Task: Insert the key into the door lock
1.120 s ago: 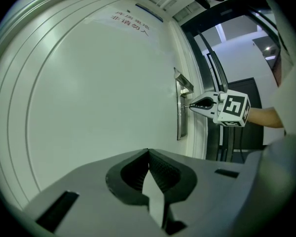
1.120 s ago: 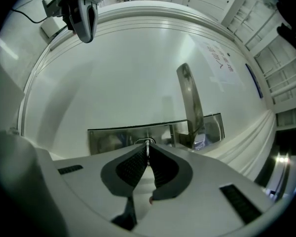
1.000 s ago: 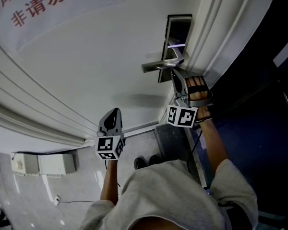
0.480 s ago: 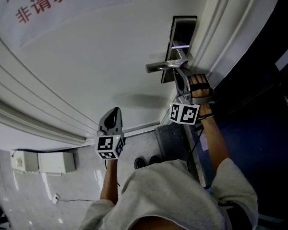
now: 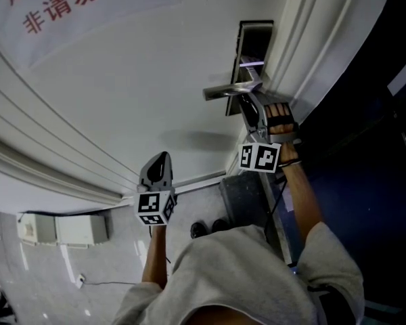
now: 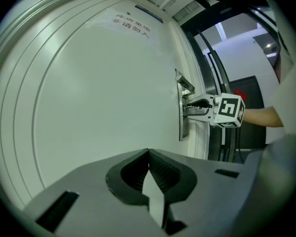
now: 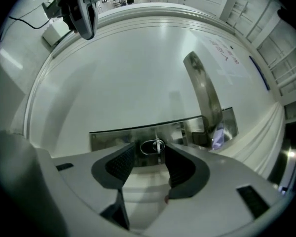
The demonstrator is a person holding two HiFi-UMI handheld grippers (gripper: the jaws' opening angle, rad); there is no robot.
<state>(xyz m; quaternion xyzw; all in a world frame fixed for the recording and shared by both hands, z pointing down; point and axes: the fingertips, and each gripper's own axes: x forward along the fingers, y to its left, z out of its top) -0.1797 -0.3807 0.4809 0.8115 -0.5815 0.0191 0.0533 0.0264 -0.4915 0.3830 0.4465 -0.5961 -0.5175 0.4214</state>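
Note:
A steel lock plate [image 7: 113,135] with a lever handle [image 7: 202,90] is fixed to the white door. A small key with a wire ring [image 7: 158,145] sticks out of the plate's keyhole. My right gripper [image 7: 150,154] points at it with its jaws opening. The key shows in the gap between the pads, and neither pad presses on it. In the head view this gripper [image 5: 249,107] sits just under the handle [image 5: 230,90]. My left gripper [image 5: 159,164] is shut on nothing and hangs well away from the lock, facing the door.
The door frame and a dark opening [image 5: 365,114] lie right of the lock. A notice with red characters [image 5: 68,5] is on the door. A white box [image 5: 61,230] sits on the floor at lower left, and the person's shoes [image 5: 208,229] are below.
The right gripper has shifted only slightly under the handle. The left gripper has stayed where it was.

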